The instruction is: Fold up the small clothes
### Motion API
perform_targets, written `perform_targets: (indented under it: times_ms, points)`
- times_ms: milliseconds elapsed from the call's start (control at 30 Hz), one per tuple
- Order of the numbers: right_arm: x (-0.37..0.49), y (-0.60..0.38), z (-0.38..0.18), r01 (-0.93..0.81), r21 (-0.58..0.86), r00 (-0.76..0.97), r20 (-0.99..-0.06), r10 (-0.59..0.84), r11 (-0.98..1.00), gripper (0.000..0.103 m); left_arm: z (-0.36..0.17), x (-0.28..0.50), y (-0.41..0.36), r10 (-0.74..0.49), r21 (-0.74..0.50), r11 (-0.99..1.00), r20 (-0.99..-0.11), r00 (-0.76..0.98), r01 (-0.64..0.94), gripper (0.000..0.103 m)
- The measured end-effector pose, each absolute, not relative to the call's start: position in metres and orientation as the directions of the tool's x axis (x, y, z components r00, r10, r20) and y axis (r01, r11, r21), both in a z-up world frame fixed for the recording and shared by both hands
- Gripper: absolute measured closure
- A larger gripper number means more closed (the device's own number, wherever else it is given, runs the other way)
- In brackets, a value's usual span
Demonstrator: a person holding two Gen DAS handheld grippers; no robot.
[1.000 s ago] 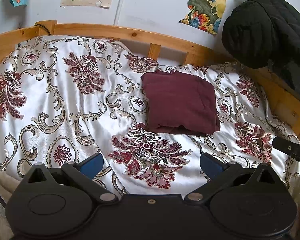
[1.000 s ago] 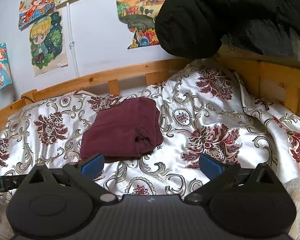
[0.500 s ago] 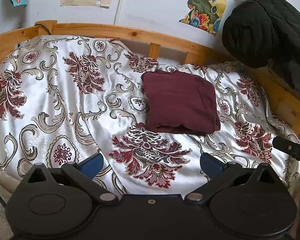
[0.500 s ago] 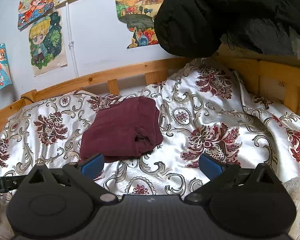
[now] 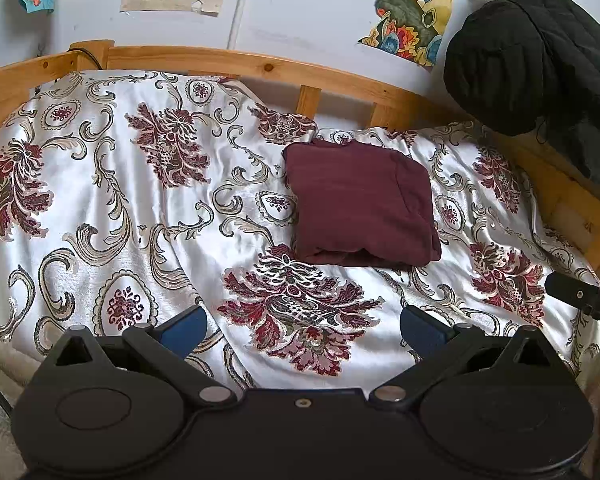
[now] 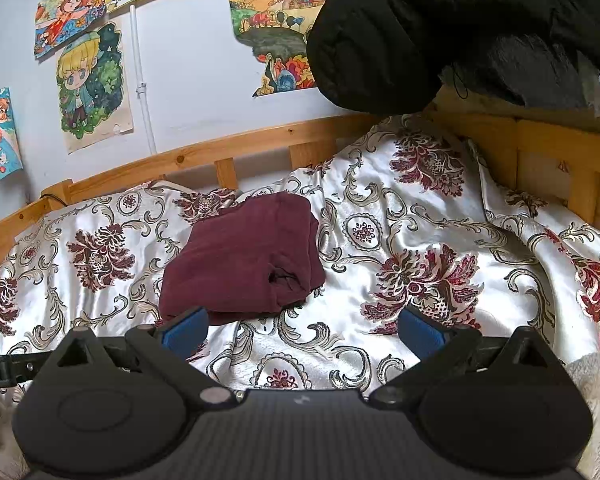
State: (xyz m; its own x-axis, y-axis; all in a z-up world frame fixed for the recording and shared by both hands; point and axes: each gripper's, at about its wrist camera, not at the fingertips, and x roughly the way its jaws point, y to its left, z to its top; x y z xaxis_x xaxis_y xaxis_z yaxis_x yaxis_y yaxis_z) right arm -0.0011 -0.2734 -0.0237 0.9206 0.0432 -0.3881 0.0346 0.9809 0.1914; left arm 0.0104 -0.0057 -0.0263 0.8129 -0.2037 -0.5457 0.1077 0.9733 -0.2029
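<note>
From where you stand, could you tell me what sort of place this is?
Probably a child's bedroom: a wooden bed frame with a floral bedspread, and cartoon drawings taped to the wall.

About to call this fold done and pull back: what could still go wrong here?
1. The maroon garment shows a loose pocket of fabric at its right front corner; it may spring open.
2. It lies on a slick, wrinkled bedspread, so a nudge from the open left gripper or right gripper could slide it.
</note>
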Motion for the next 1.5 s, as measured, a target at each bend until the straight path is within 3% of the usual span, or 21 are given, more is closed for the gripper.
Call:
perform_targets:
  times_ms: [800,1000,1500]
  points:
    - [-0.001,-0.274,-0.025,0.036,0.195,0.919,-0.392,0.044,0.980,0.000,-0.024,0.009,-0.010,-0.247,-0.214,0.965,-0.530,0.812,0.154,0.001]
    - [-0.003,-0.273,-0.028,0.039,0.195,0.917,-0.396,0.042,0.980,0.000,-0.019,0.009,-0.010,-0.193,-0.196,0.975,-0.527,0.827,0.103,0.001]
    - [-0.001,-0.273,-0.028,0.041,0.198,0.916,-0.400,0.042,0.979,0.000,-0.014,0.007,-0.006,-0.190,-0.194,0.975,-0.497,0.847,0.105,0.001]
